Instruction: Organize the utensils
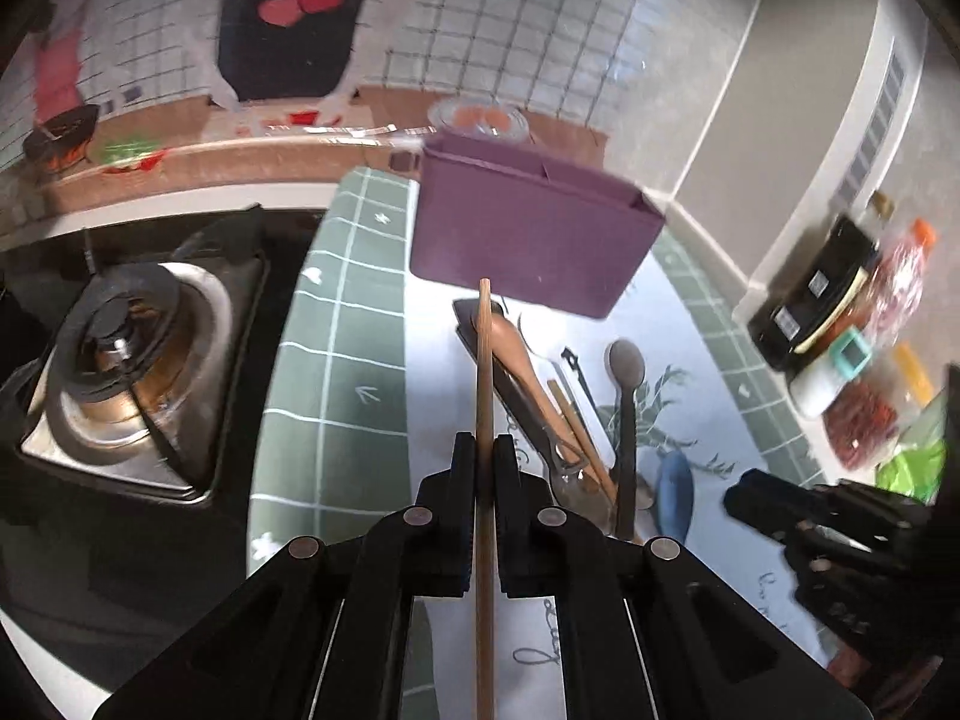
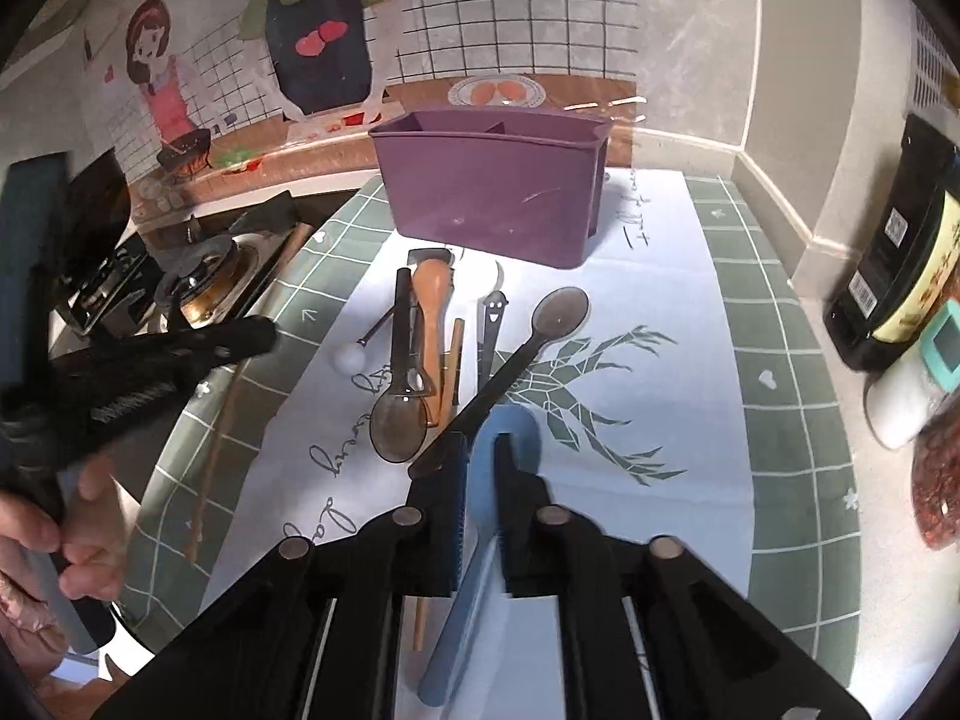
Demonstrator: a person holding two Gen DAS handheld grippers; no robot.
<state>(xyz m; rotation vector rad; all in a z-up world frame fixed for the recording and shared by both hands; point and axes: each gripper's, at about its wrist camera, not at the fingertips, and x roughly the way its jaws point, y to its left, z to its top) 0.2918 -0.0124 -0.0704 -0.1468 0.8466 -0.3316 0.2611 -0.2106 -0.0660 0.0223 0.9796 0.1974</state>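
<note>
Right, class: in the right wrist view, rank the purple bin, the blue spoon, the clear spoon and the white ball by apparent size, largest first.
1. Purple bin
2. Blue spoon, though it lies nearest the camera, which inflates it
3. Clear spoon
4. White ball

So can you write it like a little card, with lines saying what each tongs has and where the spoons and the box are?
left tongs: shut on a thin wooden chopstick, lifted and pointing toward the box
right tongs: around the blue spoon, which lies on the mat
box: purple utensil holder, upright at the far end of the mat, with a divider inside
still on the mat: wooden spoon, dark long-handled spoon, clear spoon, smiley-face utensil
to the left: gas burner
</note>
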